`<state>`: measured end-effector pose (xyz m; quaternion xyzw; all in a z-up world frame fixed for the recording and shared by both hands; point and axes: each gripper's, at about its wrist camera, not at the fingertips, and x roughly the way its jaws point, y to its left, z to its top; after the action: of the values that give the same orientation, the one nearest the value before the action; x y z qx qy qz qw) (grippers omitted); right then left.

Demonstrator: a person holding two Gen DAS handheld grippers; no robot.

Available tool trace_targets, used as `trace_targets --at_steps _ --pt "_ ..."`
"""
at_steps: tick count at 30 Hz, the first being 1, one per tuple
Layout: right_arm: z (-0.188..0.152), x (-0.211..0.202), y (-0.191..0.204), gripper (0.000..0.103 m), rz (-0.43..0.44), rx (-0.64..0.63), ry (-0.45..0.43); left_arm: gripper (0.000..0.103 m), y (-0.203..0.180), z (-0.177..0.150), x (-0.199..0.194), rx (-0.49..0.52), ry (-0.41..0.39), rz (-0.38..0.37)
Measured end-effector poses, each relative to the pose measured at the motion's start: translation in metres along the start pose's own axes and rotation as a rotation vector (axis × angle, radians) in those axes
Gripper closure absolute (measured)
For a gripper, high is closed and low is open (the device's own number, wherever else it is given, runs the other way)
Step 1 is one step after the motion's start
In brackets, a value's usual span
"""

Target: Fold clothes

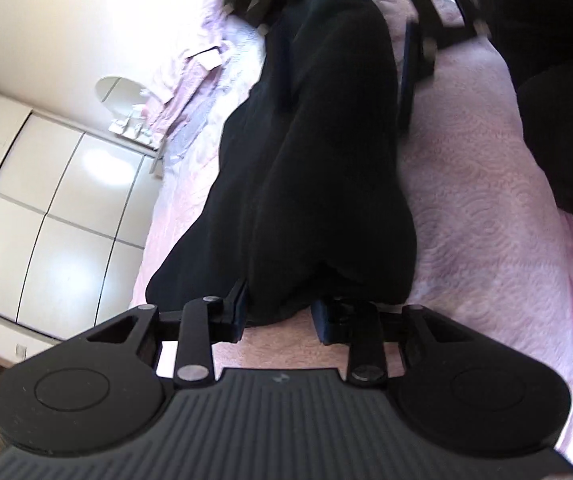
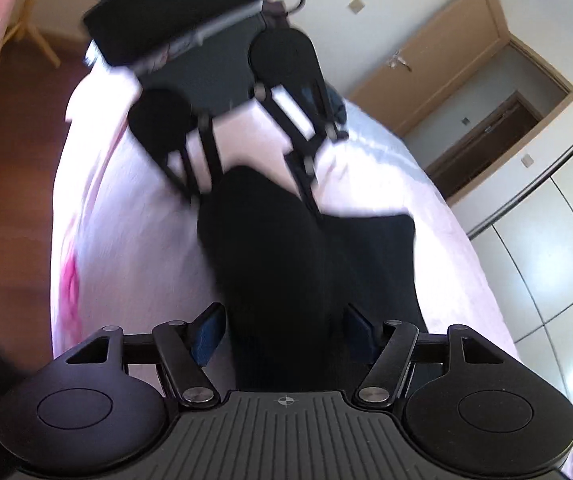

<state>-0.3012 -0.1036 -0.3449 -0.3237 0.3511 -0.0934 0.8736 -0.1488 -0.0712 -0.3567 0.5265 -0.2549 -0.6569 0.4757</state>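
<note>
Left gripper [image 1: 278, 316] pinches soft black garment [image 1: 314, 152] — right gripper [image 2: 284, 332] spread, straddling its folds.

Black garment [image 1: 318, 152], plain dark fabric, lying lengthwise on the pink quilted bed [image 1: 486, 216]. Folded into a long narrow band with a soft ridge along its middle. Its near end is bunched; the far end reaches the bed's opposite side.

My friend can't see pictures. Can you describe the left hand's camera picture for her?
A long black garment lies on a pink bedspread, and the left gripper pinches its near end. The right gripper sits beside the far end, blurred. White cupboards stand to the left of the bed.
</note>
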Motion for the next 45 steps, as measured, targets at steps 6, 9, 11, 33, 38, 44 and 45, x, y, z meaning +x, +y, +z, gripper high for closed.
trace_targets --at_steps 6,9,11,33,38,44,45 --pt "-0.086 -0.038 -0.054 0.039 0.024 0.386 0.201 0.074 0.019 -0.018 -0.013 -0.078 0.06 0.01" --pt "-0.097 -0.06 -0.062 0.039 -0.002 0.475 0.232 0.074 0.05 -0.041 -0.034 -0.179 0.112 0.046" --pt "-0.092 -0.076 -0.065 0.039 -0.017 0.533 0.201 0.074 0.067 -0.041 -0.044 -0.253 0.119 0.067" --pt "-0.203 0.014 -0.252 0.096 0.291 1.389 0.015 0.098 0.199 -0.08 0.07 -1.41 0.12 -0.324" --pt "-0.203 0.007 -0.287 0.098 0.277 1.362 -0.104 0.097 0.2 -0.09 0.08 -1.431 0.124 -0.297" --pt "-0.203 0.064 -0.276 0.098 0.28 1.243 0.081 0.092 0.184 -0.1 0.12 -1.493 0.203 -0.3" --pt "-0.208 0.062 -0.279 0.097 0.292 1.274 0.073 0.091 0.185 -0.1 0.119 -1.489 0.211 -0.3"
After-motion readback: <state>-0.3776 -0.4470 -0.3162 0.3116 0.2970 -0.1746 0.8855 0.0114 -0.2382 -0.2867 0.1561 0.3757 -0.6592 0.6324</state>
